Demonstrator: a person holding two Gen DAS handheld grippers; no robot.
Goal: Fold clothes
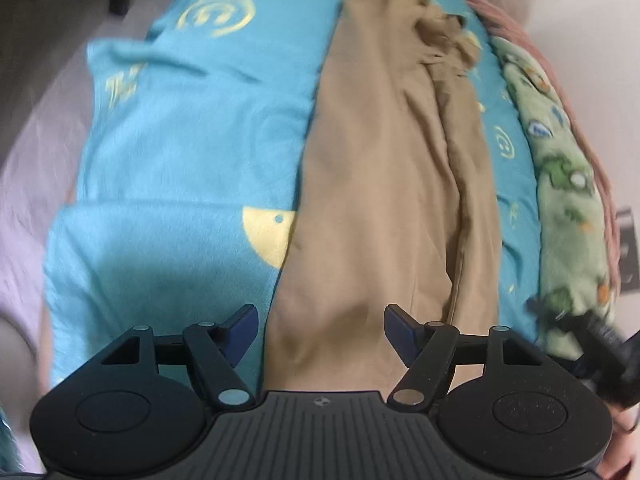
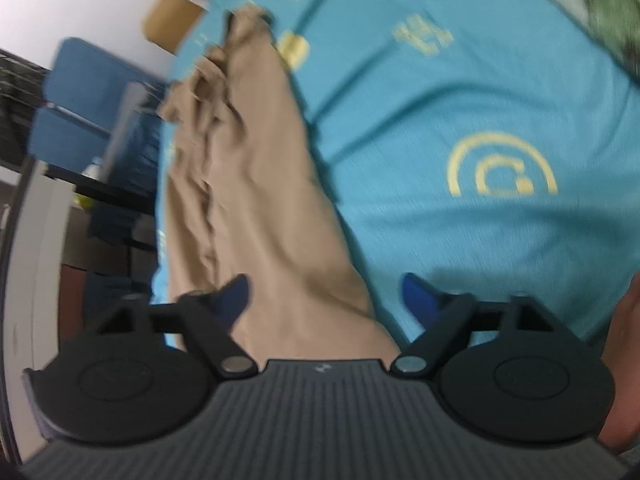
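Observation:
A long tan garment (image 1: 376, 184) lies stretched lengthwise on a turquoise blanket (image 1: 188, 152) with yellow prints; its far end is bunched and wrinkled. My left gripper (image 1: 320, 330) is open, hovering over the garment's near end, with nothing between the blue pads (image 1: 244, 326). In the right wrist view the same tan garment (image 2: 260, 200) runs up the left side of the turquoise blanket (image 2: 460, 120). My right gripper (image 2: 326, 298) is open above the garment's near end, empty, its left pad over the cloth. The right gripper's black body (image 1: 592, 340) shows at the left view's right edge.
A green patterned blanket (image 1: 568, 184) and pink fabric (image 1: 516, 28) lie along the right of the bed. A blue chair (image 2: 88, 104) and a white appliance edge (image 2: 36, 240) stand left of the bed. A hand (image 2: 624, 344) shows at the right.

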